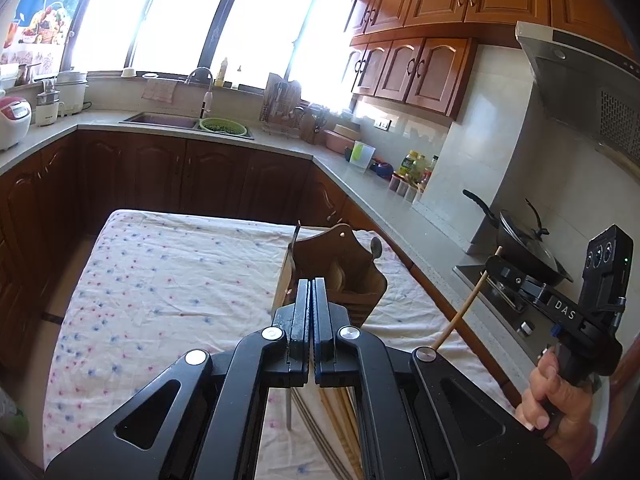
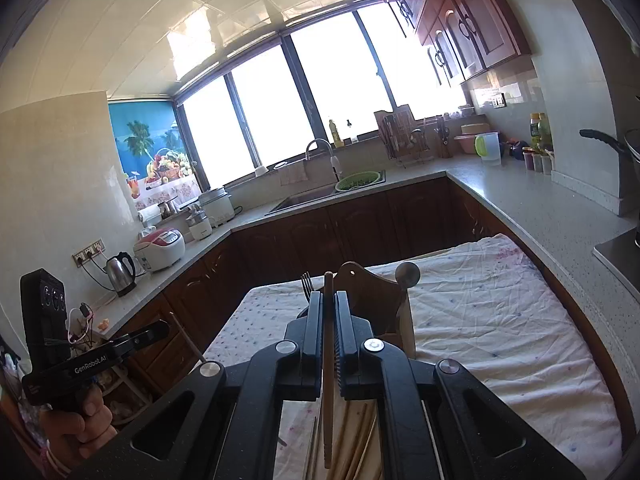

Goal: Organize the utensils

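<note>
A brown wooden utensil holder [image 1: 344, 264] [image 2: 360, 280] stands on the floral cloth [image 1: 160, 280], with a fork [image 2: 306, 280] and a round-headed spoon [image 2: 407, 274] sticking out of it. My right gripper [image 2: 329, 296] is shut on a wooden chopstick [image 2: 328, 344] [image 1: 464, 308], held upright just short of the holder. My left gripper [image 1: 312, 282] has its jaws pressed together, also close before the holder. In the right wrist view a thin pale stick [image 2: 188, 338] runs past the left gripper's tip [image 2: 164, 330]; I cannot tell whether it is pinched. Loose chopsticks [image 1: 336, 412] [image 2: 352, 432] lie on the cloth beneath both grippers.
A stone counter runs around the table, bearing a wok [image 1: 524, 248] on the stove at the right, a sink [image 1: 168, 120] under the window, and a kettle [image 2: 120, 272] and rice cooker [image 2: 160, 248] at the left. A hand [image 1: 548, 396] [image 2: 76, 428] holds each gripper.
</note>
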Action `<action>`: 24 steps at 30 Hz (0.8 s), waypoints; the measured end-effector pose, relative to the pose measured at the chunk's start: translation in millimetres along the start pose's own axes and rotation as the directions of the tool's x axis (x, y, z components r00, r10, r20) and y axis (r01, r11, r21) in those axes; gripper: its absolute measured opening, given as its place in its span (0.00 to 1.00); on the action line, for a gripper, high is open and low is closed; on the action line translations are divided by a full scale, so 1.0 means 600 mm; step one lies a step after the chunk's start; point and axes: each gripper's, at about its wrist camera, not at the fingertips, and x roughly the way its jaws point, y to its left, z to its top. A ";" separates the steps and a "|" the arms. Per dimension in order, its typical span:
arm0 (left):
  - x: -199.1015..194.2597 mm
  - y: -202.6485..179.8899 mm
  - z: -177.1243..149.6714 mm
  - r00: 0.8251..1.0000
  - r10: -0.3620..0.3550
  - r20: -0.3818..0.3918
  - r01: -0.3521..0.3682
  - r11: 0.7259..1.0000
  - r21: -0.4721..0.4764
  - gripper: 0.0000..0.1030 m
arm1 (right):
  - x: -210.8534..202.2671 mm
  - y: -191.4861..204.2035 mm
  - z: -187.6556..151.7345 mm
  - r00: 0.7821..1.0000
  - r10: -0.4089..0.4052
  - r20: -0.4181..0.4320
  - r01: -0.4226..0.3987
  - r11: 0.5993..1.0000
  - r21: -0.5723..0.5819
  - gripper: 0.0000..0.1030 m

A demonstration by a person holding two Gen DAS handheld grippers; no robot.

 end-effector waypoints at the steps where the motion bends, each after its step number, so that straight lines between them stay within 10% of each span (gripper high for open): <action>1: 0.001 -0.001 0.001 1.000 0.001 0.001 -0.001 1.000 0.002 0.00 | 0.000 0.000 0.002 1.000 0.000 0.001 0.000 1.000 0.000 0.05; 15: 0.058 0.047 -0.023 0.991 0.073 -0.113 -0.081 0.994 -0.067 0.00 | -0.004 -0.005 0.006 1.000 0.000 0.005 -0.001 1.000 0.010 0.05; 20: 0.167 0.113 -0.070 0.949 0.112 -0.294 -0.160 0.977 -0.143 0.29 | -0.001 -0.010 -0.002 1.000 0.016 -0.005 -0.016 1.000 0.025 0.05; 24: 0.263 0.153 -0.104 0.898 0.212 -0.385 -0.273 0.956 -0.110 0.31 | 0.007 -0.012 -0.014 0.999 0.027 -0.025 -0.026 0.999 0.036 0.05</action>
